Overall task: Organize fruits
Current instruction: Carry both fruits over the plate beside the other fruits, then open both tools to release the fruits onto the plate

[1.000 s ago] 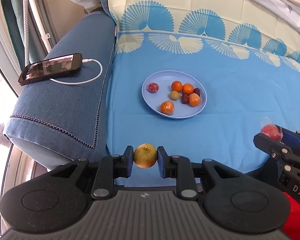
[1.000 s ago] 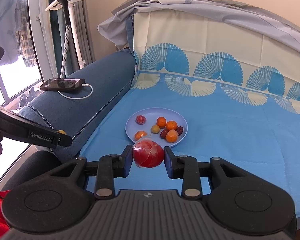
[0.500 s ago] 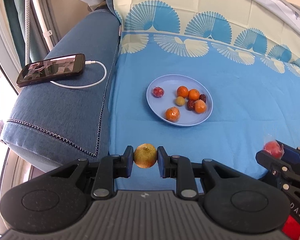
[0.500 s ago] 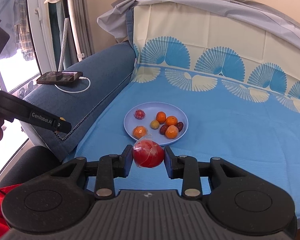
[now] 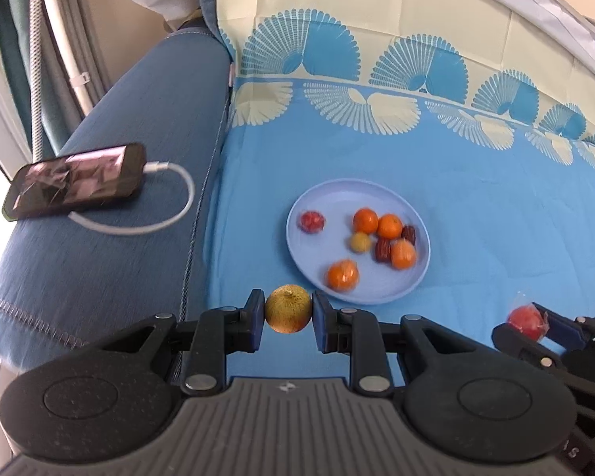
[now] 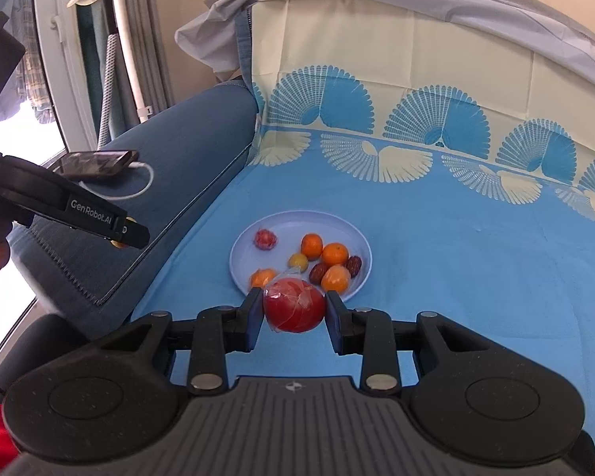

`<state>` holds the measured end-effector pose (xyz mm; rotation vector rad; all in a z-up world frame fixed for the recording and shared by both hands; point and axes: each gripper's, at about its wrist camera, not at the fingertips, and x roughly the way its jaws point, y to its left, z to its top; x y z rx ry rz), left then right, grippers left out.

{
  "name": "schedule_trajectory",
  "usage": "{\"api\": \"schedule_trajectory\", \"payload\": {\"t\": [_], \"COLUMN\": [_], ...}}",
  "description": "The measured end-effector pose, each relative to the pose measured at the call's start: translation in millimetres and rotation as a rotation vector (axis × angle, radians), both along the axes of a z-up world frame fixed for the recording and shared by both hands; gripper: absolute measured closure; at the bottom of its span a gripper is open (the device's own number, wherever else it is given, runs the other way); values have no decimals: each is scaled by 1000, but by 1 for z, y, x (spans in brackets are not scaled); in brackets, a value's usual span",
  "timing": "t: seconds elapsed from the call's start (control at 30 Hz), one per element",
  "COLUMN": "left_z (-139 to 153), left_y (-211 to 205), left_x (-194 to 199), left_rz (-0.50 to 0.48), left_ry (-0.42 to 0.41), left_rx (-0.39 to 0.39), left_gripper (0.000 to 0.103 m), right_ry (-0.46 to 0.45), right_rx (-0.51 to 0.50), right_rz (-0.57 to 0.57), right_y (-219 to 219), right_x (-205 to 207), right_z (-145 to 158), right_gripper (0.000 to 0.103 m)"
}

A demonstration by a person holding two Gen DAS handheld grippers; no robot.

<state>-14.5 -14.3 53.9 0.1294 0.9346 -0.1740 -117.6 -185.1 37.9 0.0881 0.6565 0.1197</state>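
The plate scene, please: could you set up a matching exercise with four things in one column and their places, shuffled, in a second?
Things:
1. yellowish fruit
2. wrapped red fruit
3. phone
4. two dark red dates

Places:
A. on the sofa armrest, plugged into a white cable
B. on the blue plate
C. in the right gripper
D. in the left gripper

Pairs: 1-D, 2-C, 3-A, 4-B

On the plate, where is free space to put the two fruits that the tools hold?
The plate is bare along its far rim and in the left part between the wrapped red fruit and the near orange. The right half is crowded with oranges and dates.
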Motion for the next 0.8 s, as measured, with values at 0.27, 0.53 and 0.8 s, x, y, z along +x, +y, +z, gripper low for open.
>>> {"api": "schedule_trajectory", "payload": {"t": [0.27, 0.53, 0.8], "left_z": [-22, -59, -97], "left_y": [-34, -61, -67], "left_x": [67, 122, 156], "left_rz": [-28, -55, -64], "left_ry": [12, 37, 71], "left_rx": [12, 27, 35], "left_gripper": [75, 75, 75], "right_ry": [21, 44, 97], "right_rx": [-1, -12, -36], "right_rz": [-1, 3, 23], "right_y": [-7, -16, -22], "right_x": [69, 134, 171], "right_z": [-21, -50, -82], "right_gripper": [68, 68, 68]}}
